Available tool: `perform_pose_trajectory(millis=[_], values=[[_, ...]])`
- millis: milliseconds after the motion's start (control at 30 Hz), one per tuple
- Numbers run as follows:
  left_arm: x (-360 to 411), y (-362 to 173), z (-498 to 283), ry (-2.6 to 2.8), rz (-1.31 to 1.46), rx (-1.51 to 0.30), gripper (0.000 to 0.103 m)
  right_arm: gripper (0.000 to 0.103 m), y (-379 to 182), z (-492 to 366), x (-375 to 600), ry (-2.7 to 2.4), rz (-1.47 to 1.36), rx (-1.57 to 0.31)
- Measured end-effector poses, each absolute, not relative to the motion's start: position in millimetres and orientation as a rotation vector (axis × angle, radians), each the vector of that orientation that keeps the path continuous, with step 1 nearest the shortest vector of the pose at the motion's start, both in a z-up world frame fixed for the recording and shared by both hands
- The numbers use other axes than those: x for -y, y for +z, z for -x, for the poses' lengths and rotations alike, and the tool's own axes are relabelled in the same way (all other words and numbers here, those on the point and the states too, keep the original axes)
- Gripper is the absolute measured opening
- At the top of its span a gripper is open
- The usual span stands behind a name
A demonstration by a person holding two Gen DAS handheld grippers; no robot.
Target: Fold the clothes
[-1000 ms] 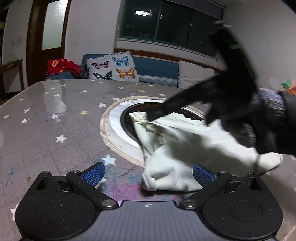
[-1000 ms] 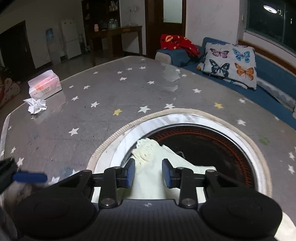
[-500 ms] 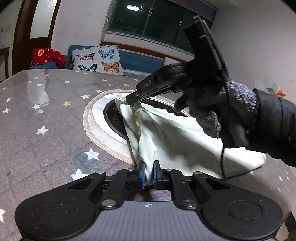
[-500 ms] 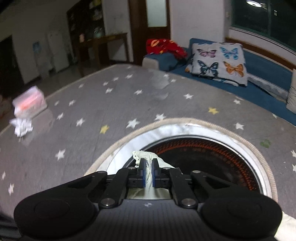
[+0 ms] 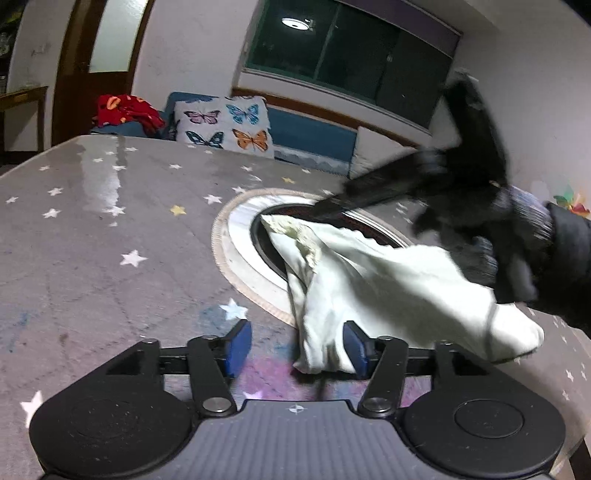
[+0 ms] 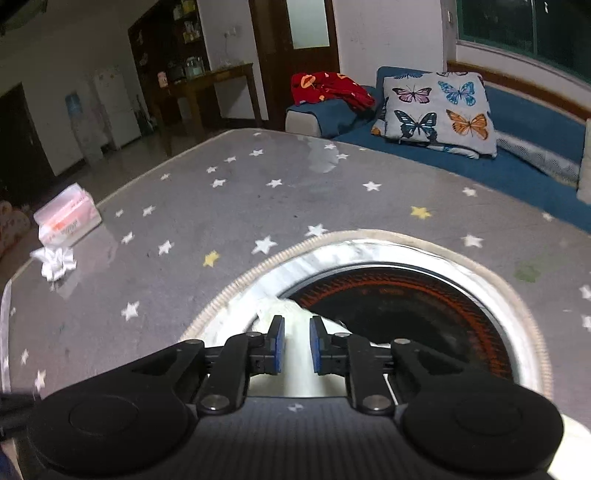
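Dim indoor light from a ceiling lamp (image 5: 295,23); glare streaks the worktop (image 5: 103,177); edges bow; the gloved hand (image 5: 480,206) is motion-blurred.

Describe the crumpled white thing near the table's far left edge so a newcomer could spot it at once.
Start at the grey star-patterned tabletop and follow it to its left edge. There sits a pink-and-white tissue pack; just in front of it lies the crumpled white tissue, loose, small and scrunched, not boxy.

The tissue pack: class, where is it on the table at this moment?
In the right wrist view the tissue pack lies near the table's far left edge, just beyond a crumpled white tissue.
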State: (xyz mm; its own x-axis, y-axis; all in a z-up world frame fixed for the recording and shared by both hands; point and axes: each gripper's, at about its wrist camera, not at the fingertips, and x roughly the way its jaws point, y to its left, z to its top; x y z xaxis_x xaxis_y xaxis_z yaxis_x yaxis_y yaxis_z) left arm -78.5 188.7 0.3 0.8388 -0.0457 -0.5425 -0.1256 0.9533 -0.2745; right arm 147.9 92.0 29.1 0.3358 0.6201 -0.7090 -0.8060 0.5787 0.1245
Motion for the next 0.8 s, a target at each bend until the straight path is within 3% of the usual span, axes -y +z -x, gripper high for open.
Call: perform_pose_trajectory(millis=[167,433,600,667,800], values=[[-190.3,4.2,81.8,0.067,0.319,-0.571,0.077,0.02,38.6,-130.1,-66.2,0.962,0.317,-0.785],[-180.8,9.0,80.8,0.099,0.296,-0.57,0.103,0.023,0.7,-95.7,-70.0,0.987,0.404,-0.815],[-183.0,12.8,81.1,0.124,0.299,-0.572,0.103,0.027,-0.9,-82.6,-71.7,0.991,0.403,-0.765],[-184.1,13.3,83.1,0.139,0.298,-0.571,0.103,0.035,4.5,-77.8,-67.2,1.002,0.388,-0.757],[-187.9,11.8,88.0,0.161,0.314,-0.57,0.103,0.035,9.6,-57.1,-61.8,1.041,0.427,-0.731]])
